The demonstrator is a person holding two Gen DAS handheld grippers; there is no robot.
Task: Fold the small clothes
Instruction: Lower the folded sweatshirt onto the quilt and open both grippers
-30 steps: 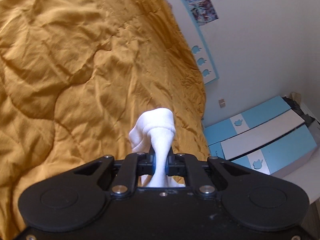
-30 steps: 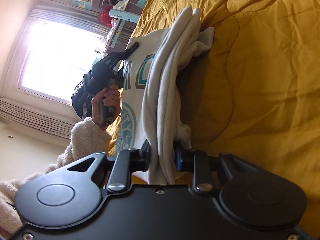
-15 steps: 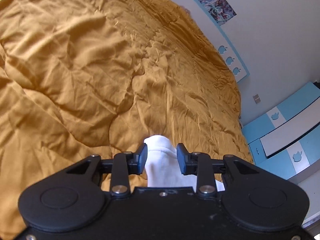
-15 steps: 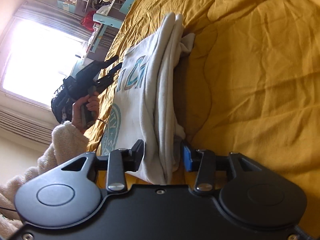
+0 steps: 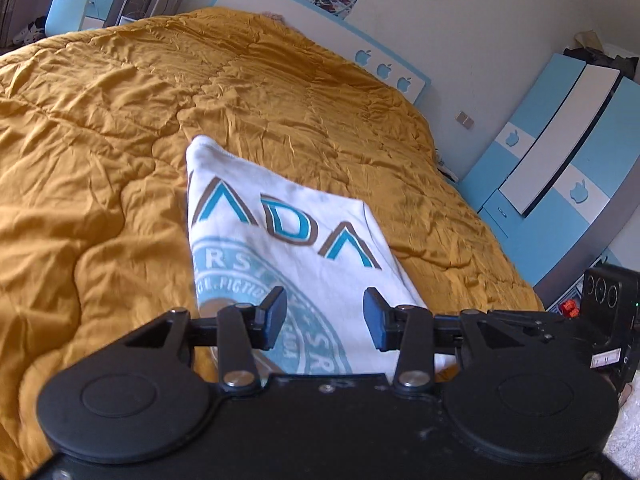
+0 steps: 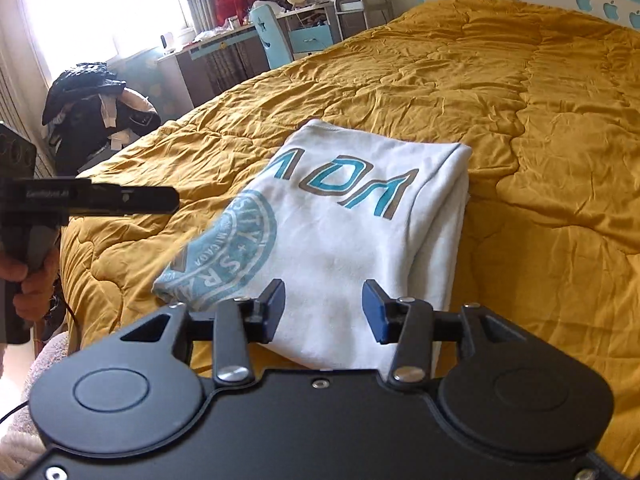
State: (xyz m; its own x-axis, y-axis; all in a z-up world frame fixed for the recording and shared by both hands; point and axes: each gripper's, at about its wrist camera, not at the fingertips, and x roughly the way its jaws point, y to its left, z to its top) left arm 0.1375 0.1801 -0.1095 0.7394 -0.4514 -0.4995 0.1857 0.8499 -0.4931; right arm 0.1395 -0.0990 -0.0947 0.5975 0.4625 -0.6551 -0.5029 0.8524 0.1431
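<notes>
A white shirt with teal lettering and a round teal print [image 5: 296, 240] lies folded on the mustard yellow quilt [image 5: 120, 120]. It also shows in the right wrist view [image 6: 348, 220], with its folded edge on the right. My left gripper [image 5: 325, 318] is open and empty above the shirt's near edge. My right gripper [image 6: 324, 312] is open and empty above the shirt's near edge. The left gripper's body [image 6: 92, 200] shows at the left of the right wrist view, and the right gripper's body [image 5: 600, 320] at the right of the left wrist view.
The bed's headboard [image 5: 320, 36] with apple cut-outs stands at the far end. A blue and white wardrobe [image 5: 560, 168] stands right of the bed. A desk with a blue chair [image 6: 272, 40] and a heap of dark clothes [image 6: 92, 100] are left of the bed.
Both grippers let go of the shirt and opened. They drew back and levelled out, and the folded shirt now lies flat on the quilt.
</notes>
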